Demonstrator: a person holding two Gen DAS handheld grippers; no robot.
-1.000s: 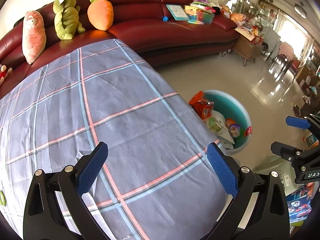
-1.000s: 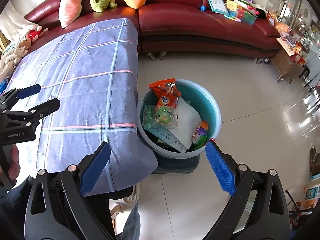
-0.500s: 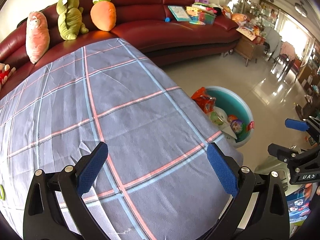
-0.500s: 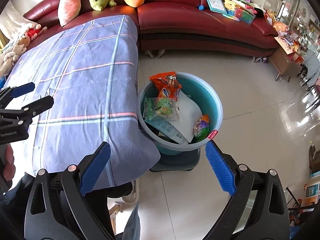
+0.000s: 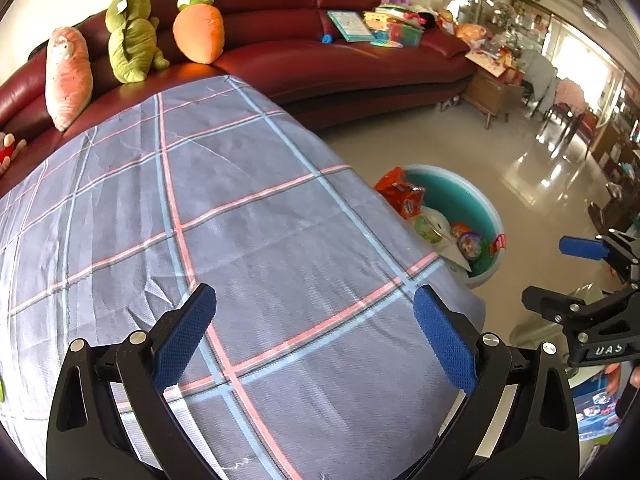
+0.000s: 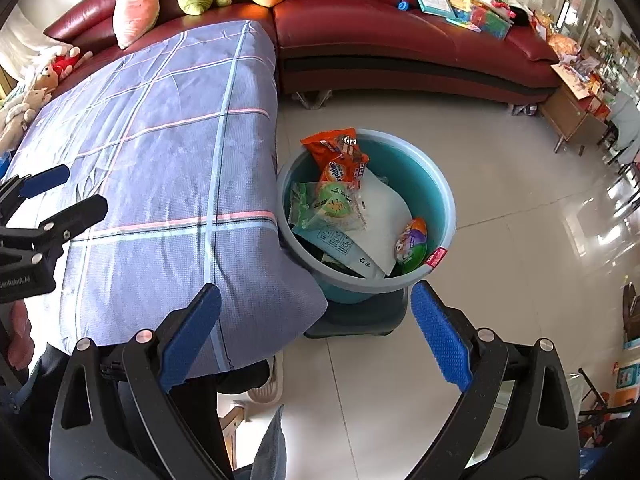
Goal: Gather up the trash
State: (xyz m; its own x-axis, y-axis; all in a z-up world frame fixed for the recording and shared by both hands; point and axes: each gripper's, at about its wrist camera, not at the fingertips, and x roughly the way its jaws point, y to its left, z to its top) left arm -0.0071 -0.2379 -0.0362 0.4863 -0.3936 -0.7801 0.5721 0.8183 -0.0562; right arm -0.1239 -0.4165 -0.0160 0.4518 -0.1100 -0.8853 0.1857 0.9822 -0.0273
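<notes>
Left gripper (image 5: 314,338) spread wide, empty, over grey plaid tablecloth (image 5: 200,220); right gripper (image 6: 316,332) likewise (holding nothing) above round teal plastic bin (image 6: 440,200) of wrappers touching the cloth's edge.

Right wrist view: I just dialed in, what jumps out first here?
The teal bucket on the floor beside the table, stuffed with wrappers, an orange snack bag poking over its rim. Left of it spreads the plaid tablecloth, with the red sofa and plush toys behind. Both the right hand-held gripper and left hand-held gripper are open and hold nothing.
</notes>
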